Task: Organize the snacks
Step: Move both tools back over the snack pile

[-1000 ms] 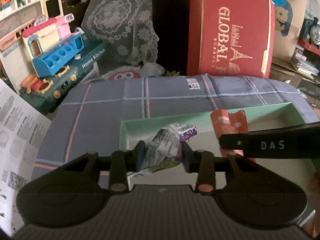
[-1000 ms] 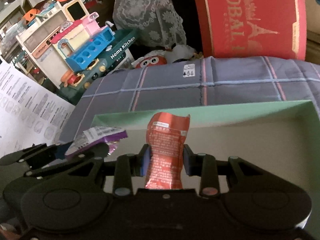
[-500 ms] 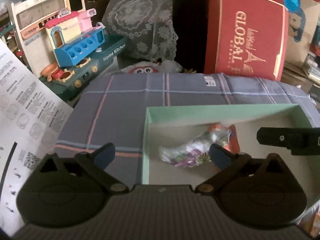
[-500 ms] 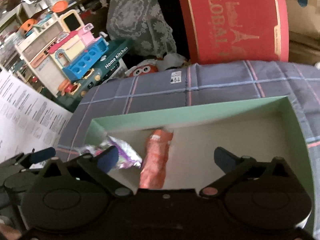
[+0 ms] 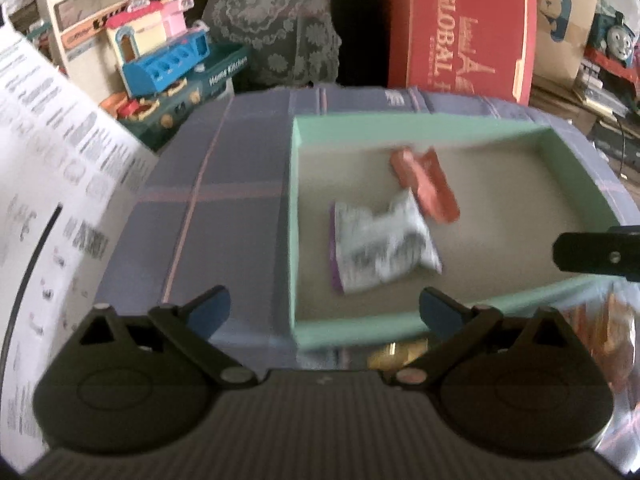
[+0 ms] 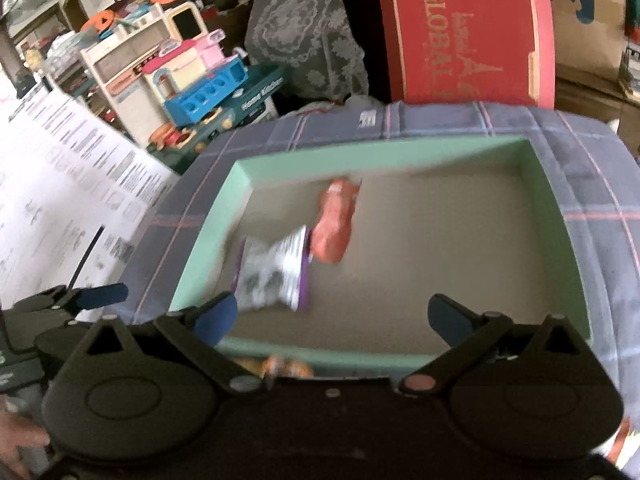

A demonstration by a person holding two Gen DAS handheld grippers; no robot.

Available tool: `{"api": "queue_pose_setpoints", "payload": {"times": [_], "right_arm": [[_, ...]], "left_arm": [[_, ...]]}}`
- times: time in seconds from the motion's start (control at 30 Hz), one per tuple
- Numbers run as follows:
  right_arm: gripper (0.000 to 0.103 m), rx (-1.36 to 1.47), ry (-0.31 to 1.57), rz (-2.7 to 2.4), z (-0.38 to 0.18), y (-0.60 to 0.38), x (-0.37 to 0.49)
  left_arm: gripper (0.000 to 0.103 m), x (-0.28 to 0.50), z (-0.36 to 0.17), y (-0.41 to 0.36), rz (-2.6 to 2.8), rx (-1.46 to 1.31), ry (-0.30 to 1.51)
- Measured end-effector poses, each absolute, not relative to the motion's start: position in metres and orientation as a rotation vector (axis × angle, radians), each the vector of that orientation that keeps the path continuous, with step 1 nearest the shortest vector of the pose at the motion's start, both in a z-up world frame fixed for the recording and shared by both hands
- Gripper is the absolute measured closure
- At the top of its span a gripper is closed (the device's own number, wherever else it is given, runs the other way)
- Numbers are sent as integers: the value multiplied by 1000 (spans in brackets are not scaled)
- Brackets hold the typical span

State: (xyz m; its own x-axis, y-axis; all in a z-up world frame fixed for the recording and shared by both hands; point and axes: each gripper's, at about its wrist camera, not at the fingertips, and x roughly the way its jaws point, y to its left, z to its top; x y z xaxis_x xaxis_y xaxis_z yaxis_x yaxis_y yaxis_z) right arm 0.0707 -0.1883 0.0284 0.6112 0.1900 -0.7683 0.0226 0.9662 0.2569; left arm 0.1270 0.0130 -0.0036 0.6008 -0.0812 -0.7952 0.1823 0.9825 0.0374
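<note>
A purple-and-silver snack packet (image 5: pixel 380 244) (image 6: pixel 276 276) and an orange-red packet (image 5: pixel 426 184) (image 6: pixel 334 224) lie loose and side by side on the floor of the shallow green box (image 5: pixel 400 124) (image 6: pixel 360 156). My left gripper (image 5: pixel 324 308) hangs open over the box's near left corner with nothing between its fingers. My right gripper (image 6: pixel 332 316) is open too, above the near wall, and holds nothing. One right finger (image 5: pixel 596 252) shows at the edge of the left wrist view. More wrapped snacks (image 5: pixel 396 354) (image 6: pixel 280 366) lie just in front of the box.
The box sits on a plaid grey-blue cloth (image 5: pixel 224 184). Behind it stand a red "GLOBAL" box (image 5: pixel 460 36), a lace-covered object (image 6: pixel 308 40) and a toy kitchen (image 5: pixel 168 56). A white printed sheet (image 5: pixel 52 152) lies at the left. A hand (image 6: pixel 16 440) shows at the bottom left.
Both grippers opened and let go of their packets, which dropped into the green box. Both then drew back toward the box's near edge.
</note>
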Motion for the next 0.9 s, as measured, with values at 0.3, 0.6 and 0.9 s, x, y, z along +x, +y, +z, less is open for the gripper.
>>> {"api": "queue_pose_setpoints", "payload": {"times": [0.3, 0.6, 0.9], "right_arm": [[0, 303, 984, 133, -1, -177, 21], [7, 373, 994, 150, -16, -174, -12], [49, 345, 1040, 178, -32, -155, 1]], "left_arm": [[0, 80, -35, 34, -143, 131, 986], [0, 75, -53, 58, -102, 113, 1025], [21, 81, -62, 55, -127, 119, 1001]]}}
